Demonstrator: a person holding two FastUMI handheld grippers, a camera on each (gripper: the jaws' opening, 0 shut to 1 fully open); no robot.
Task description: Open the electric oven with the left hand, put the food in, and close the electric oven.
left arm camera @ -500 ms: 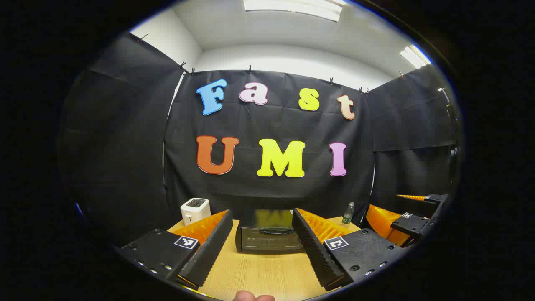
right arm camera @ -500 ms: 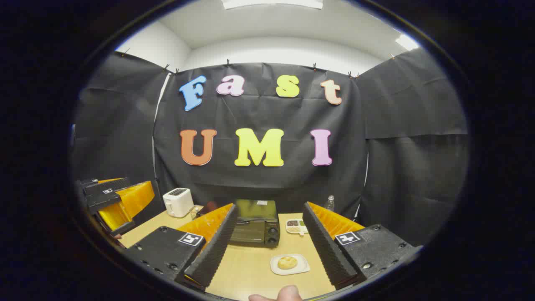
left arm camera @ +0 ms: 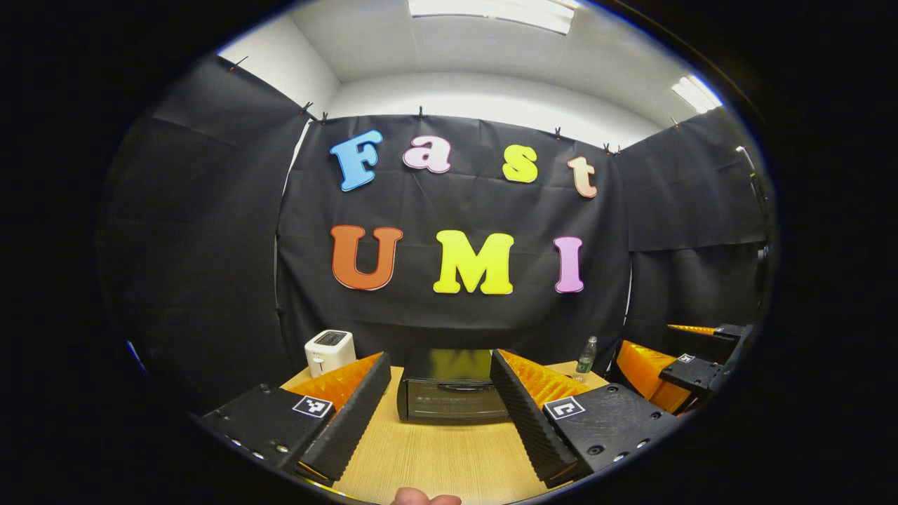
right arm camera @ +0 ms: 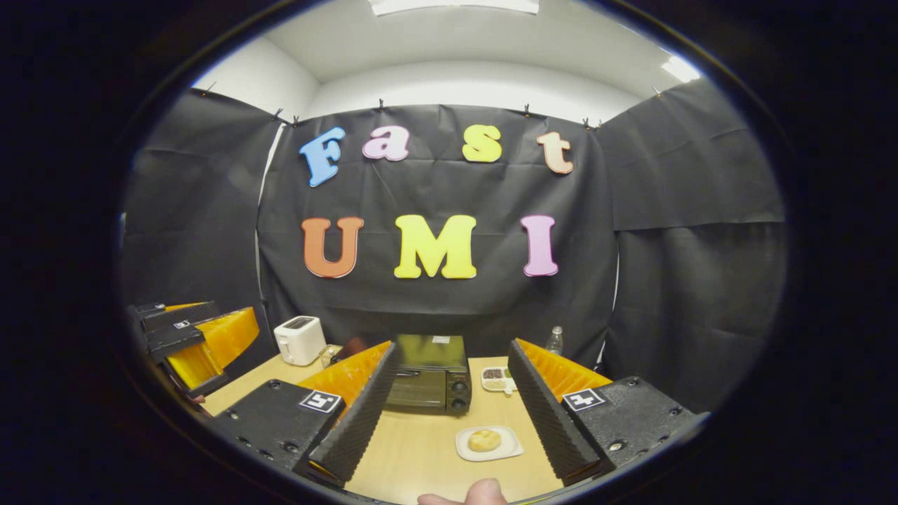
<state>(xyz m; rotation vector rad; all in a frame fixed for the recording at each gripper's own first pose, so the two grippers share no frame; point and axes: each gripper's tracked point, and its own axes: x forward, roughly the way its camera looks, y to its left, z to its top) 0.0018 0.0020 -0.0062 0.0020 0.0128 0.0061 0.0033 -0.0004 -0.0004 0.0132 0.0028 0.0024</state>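
Oven point(left arm camera: 452, 396) door, shut and likely stiff on its hinge, wants the released left gripper point(left arm camera: 438, 414) on its top handle point(left arm camera: 456, 386); right gripper point(right arm camera: 449, 414) gapes too.

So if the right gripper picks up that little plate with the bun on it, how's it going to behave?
The white plate looks thin and shallow, so probably light and stiff, though hard to pinch flat off the table. The bun sits loose in the middle, so it would likely slide or roll off if tilted. The right gripper is open, short of it.
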